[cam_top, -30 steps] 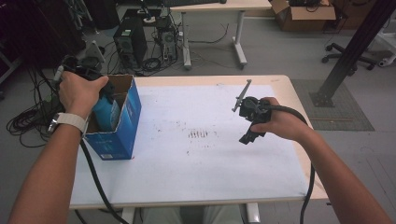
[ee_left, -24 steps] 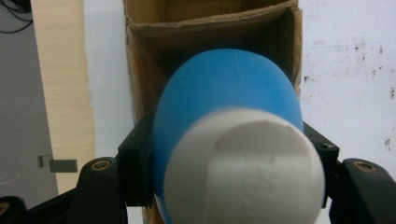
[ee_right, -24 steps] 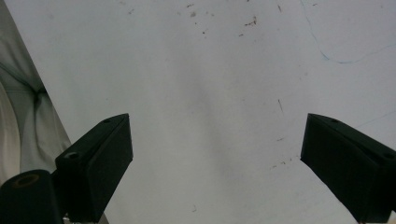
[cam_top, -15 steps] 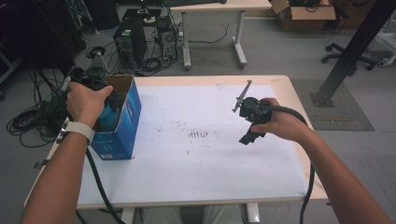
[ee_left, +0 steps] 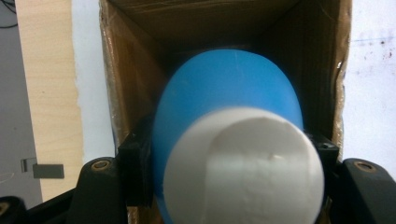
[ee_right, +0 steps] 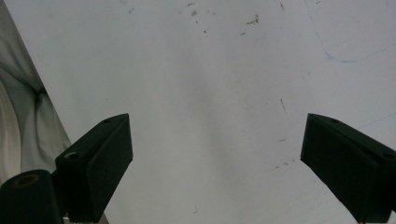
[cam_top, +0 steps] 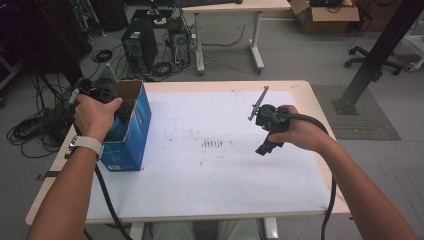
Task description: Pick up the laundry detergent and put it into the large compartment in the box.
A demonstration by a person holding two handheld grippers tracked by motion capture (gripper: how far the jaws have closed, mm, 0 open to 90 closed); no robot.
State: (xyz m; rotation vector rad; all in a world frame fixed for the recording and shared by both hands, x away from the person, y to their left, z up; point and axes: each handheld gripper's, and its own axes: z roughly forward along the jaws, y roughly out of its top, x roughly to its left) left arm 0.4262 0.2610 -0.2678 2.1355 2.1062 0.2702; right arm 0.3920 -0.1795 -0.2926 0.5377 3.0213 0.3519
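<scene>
- The blue bottle with a white cap (ee_left: pixel 229 140) sits between the jaws of the left hand-held gripper (ee_left: pixel 229 186), cap end toward the camera, blue body pointing into the open cardboard box (ee_left: pixel 322 70). The jaws press on it from both sides, pinching it near the shoulder.
- In the high view the left hand-held gripper (cam_top: pixel 107 102) hangs at the open top of the blue box (cam_top: pixel 131 135), which stands near the left edge of the desk (cam_top: pixel 210 200). The bottle looks to be partly inside the mouth of the box, not resting on the bottom.
- Judged from this, the step in hand is moving the bottle through the opening. To do it well, keep the bottle centred between the brown inner walls, in line with the box's depth, so neither the cap nor the jaws catch on the torn rim.
- The box is light and unsupported; a sideways nudge could tip or slide it, so motion along the box's axis is safest.
- The right hand-held gripper (cam_top: pixel 267 127) is held above the middle-right of the desk, well apart from the box, jaws spread wide and empty (ee_right: pixel 215 154). It could brace the box if it shifts.
</scene>
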